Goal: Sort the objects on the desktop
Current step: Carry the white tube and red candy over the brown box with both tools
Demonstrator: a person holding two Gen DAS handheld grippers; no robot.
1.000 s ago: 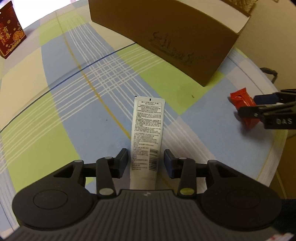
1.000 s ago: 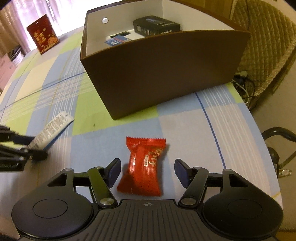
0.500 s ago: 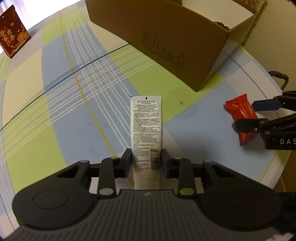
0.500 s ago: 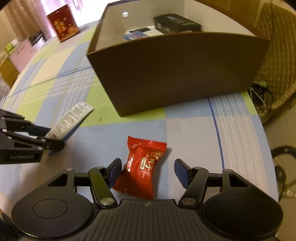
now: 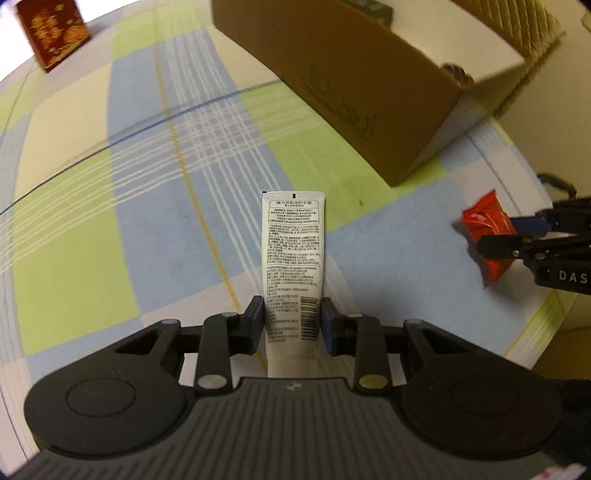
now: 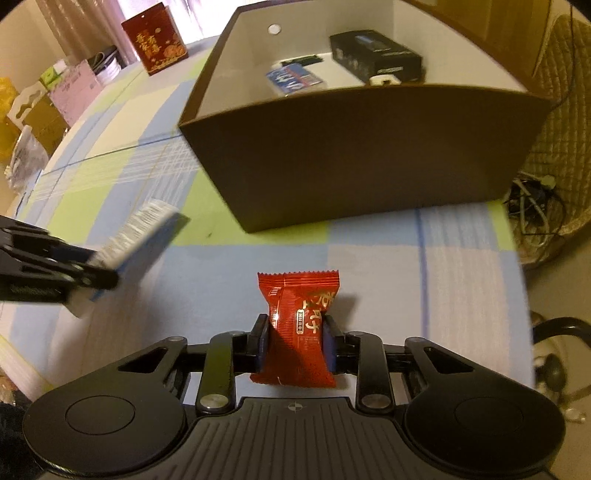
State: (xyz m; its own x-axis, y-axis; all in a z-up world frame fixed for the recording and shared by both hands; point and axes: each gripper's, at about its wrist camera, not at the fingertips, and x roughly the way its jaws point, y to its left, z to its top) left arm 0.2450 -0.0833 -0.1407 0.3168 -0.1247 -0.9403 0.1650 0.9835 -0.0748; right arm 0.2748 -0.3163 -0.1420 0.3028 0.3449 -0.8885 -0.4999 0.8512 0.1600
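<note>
My left gripper (image 5: 292, 314) is shut on a white tube (image 5: 292, 254) with black print, held above the checked tablecloth. The tube also shows at the left of the right wrist view (image 6: 142, 229). My right gripper (image 6: 295, 341) is shut on a red snack packet (image 6: 299, 325), lifted off the cloth. The packet also shows at the right of the left wrist view (image 5: 487, 232). A brown open box (image 6: 369, 155) stands just ahead of both grippers, also in the left wrist view (image 5: 354, 81). It holds a black carton (image 6: 376, 55) and a blue packet (image 6: 293, 77).
A red gift bag (image 6: 155, 38) stands at the far side of the table, also in the left wrist view (image 5: 55, 33). Cartons and bags (image 6: 48, 107) sit beyond the table's left edge. A wicker chair (image 6: 561, 110) and cables (image 6: 532, 206) lie to the right of the table.
Both grippers have closed, the left on the tube and the right on the red packet. Both objects are lifted off the cloth and nearer the brown box.
</note>
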